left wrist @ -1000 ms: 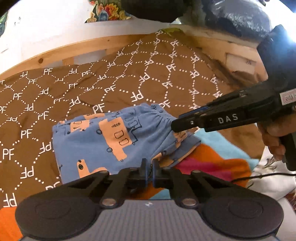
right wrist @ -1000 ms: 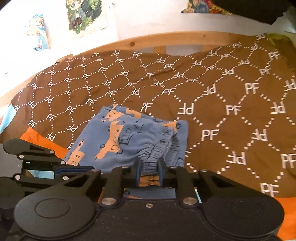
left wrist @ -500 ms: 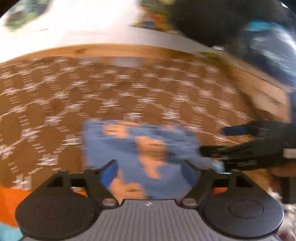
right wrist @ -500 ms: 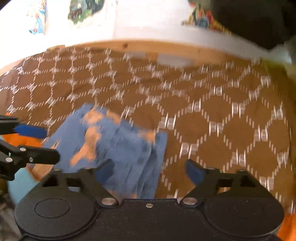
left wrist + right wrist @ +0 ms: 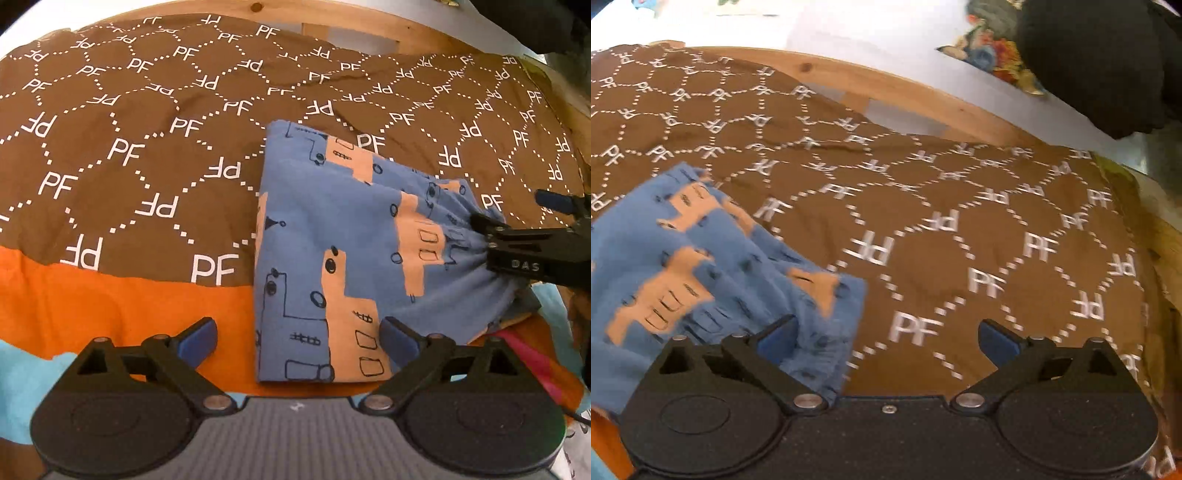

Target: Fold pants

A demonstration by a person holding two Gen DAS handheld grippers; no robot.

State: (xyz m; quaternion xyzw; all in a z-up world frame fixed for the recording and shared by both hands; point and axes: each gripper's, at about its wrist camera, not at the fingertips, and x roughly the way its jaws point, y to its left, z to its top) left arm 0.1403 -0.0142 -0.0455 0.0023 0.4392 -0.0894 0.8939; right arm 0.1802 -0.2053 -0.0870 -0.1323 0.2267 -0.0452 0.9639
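Observation:
The blue pants (image 5: 332, 251) with orange truck prints lie folded into a compact rectangle on the bed; they also show at the left of the right wrist view (image 5: 701, 273). My left gripper (image 5: 299, 339) is open, its right finger over the pants' near edge, holding nothing. My right gripper (image 5: 886, 336) is open; its left finger lies over the gathered waistband end, its right finger over the bedspread. In the left wrist view the right gripper (image 5: 517, 229) sits at the pants' right end, jaws apart.
The pants rest on a brown bedspread (image 5: 147, 147) printed with white "PF" marks, and on an orange and turquoise cloth (image 5: 110, 302) near me. A wooden bed frame (image 5: 923, 99) runs along the far side. A dark bag (image 5: 1100, 62) sits beyond it.
Both grippers were shut on the pants a second ago and have opened, letting go. Both views have swung, and the left gripper has pulled back toward the near edge.

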